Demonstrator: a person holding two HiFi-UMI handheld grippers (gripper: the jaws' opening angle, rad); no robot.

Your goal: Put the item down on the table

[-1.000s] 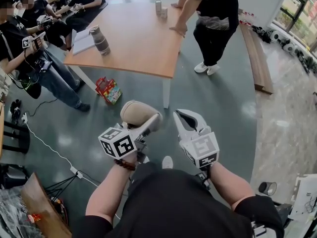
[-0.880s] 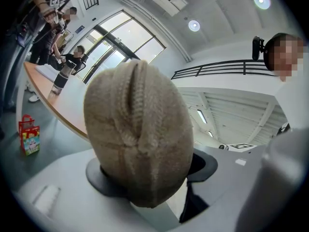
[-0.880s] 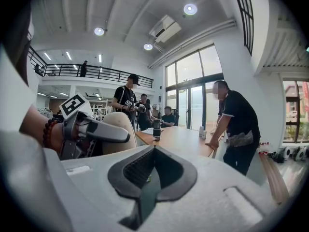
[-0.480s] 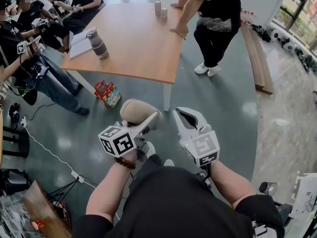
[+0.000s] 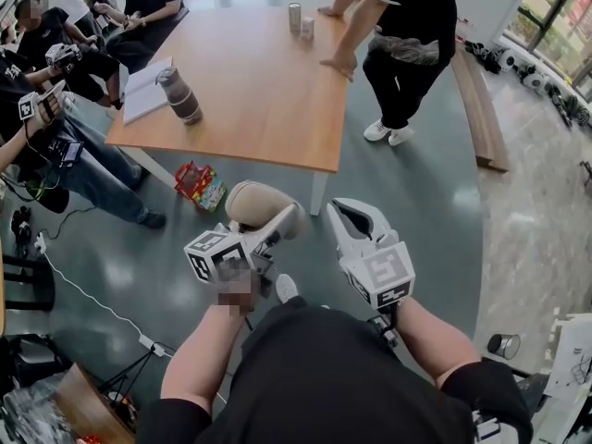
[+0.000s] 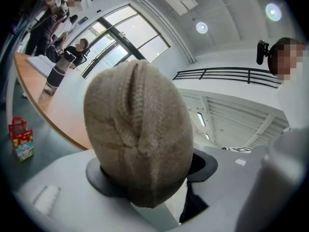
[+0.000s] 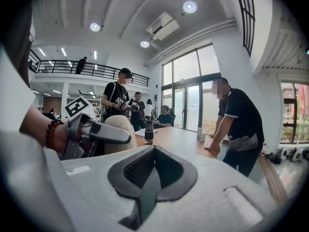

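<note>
grey-green floor (image 5: pixel 435 202) under both grippers, well below them.

wooden table (image 5: pixel 259 81) ahead of and beyond both sets of jaw tips, well apart from them; its near edge and one white leg lie just past the left gripper's load in the head view.

standing person (image 5: pixel 407 35), black top, ahead and to the right of the right gripper, one hand flat on the table's right edge. seated people (image 5: pixel 55 128) far out to the left of the left gripper, along the table's left side. wooden bench (image 5: pixel 481 109) further right of the right gripper, by the windows.

left gripper (image 5: pixel 274 228) held over the floor, jaws spread wide and clamped on a beige knit item (image 5: pixel 250 203). in the left gripper view the knit item (image 6: pixel 137 129) fills the gap, rounded and ribbed, seated in the dark pads. so it is off the table, in the air, short of the near edge.

right gripper (image 5: pixel 356 225) just beside the left one, on its right, not touching it. jaws pressed together, nothing between them; the right gripper view shows the pads (image 7: pixel 152 178) meeting.

white notebook (image 5: pixel 141 91) on the table, ahead-left of the left gripper. colourful toy box (image 5: pixel 201 185) on the floor, close ahead-left of the left gripper, by the table's edge. dark flask (image 5: pixel 179 94) just beside the notebook. two small cans (image 5: pixel 295 15) at the table's far end.
</note>
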